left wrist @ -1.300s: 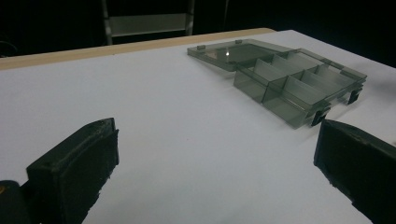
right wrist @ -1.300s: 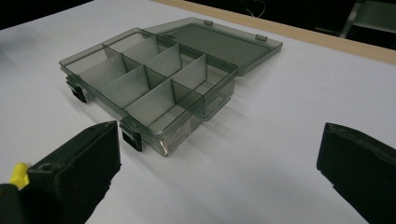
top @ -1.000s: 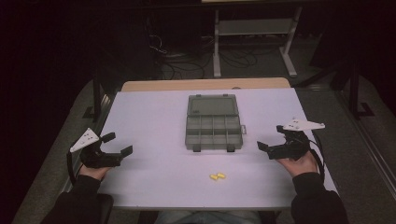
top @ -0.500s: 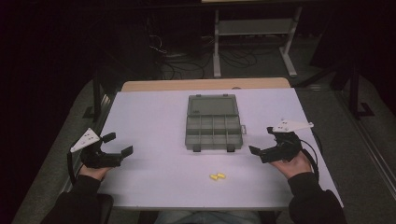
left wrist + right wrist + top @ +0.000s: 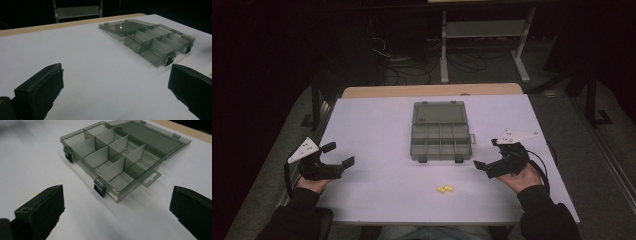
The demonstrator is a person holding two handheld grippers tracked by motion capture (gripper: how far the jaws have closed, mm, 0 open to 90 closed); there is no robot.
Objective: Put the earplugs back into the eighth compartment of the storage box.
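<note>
An open grey see-through compartment box [image 5: 439,132] lies at the table's middle, its lid laid flat on the far side and its several compartments empty. Two small yellow pieces [image 5: 444,189] lie on the white table [image 5: 377,125] in front of it. My left gripper [image 5: 341,154] rests near the left edge, open and empty, aimed at the box [image 5: 155,42]; its jaws stand wide apart around the left gripper's own midpoint [image 5: 117,85]. My right gripper [image 5: 486,153] sits just right of the box's front corner, open and empty. The box [image 5: 117,162] lies close ahead of the right gripper [image 5: 117,207].
A wooden strip [image 5: 432,91] borders the table's far edge. Beyond it on the dark floor are a metal shelf frame [image 5: 484,30] and loose cables [image 5: 412,70]. Bare white table surface lies left of the box.
My right gripper has moved left and a little nearer, closing in on the box's front right corner. The left gripper has stayed almost still.
</note>
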